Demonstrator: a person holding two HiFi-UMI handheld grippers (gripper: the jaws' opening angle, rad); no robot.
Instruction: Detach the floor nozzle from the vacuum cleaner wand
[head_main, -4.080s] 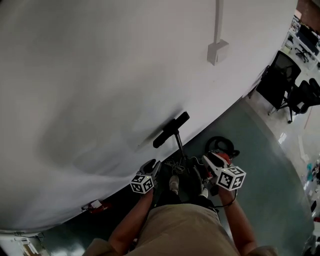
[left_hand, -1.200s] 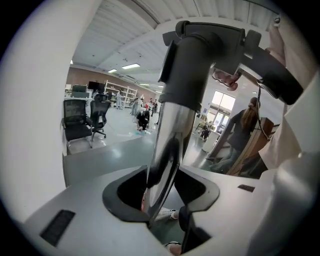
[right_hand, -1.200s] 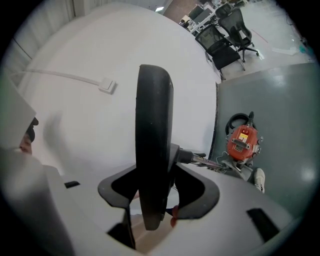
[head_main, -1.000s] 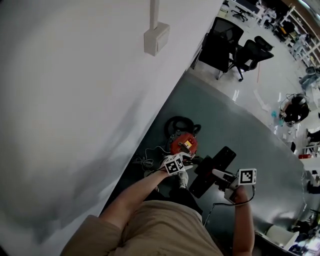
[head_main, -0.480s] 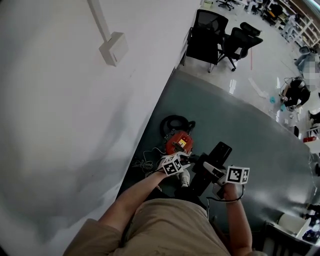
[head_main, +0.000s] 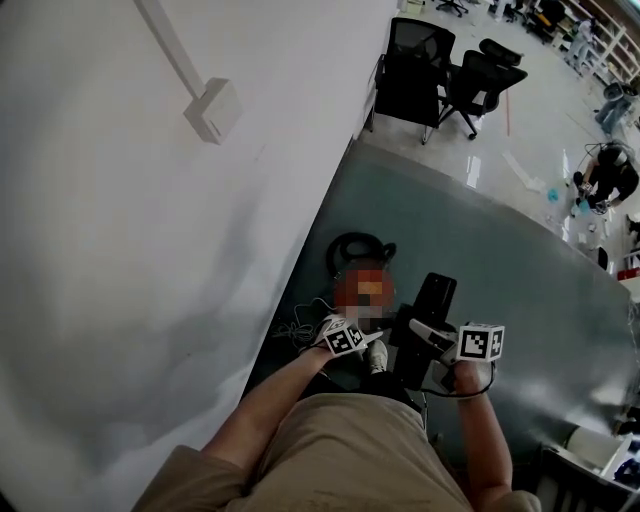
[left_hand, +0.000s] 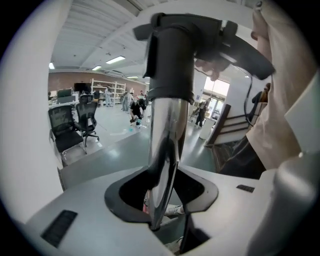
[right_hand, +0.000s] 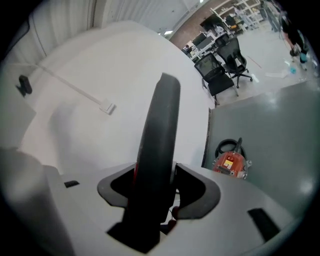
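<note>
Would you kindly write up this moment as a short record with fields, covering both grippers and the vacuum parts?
Left gripper: jaws shut on the chrome wand
Right gripper: jaws have just been opening; pads press the black floor nozzle between them
Joint: wand sits in the nozzle's collar, not yet detached
Vacuum body: red, on the floor by the wall
</note>
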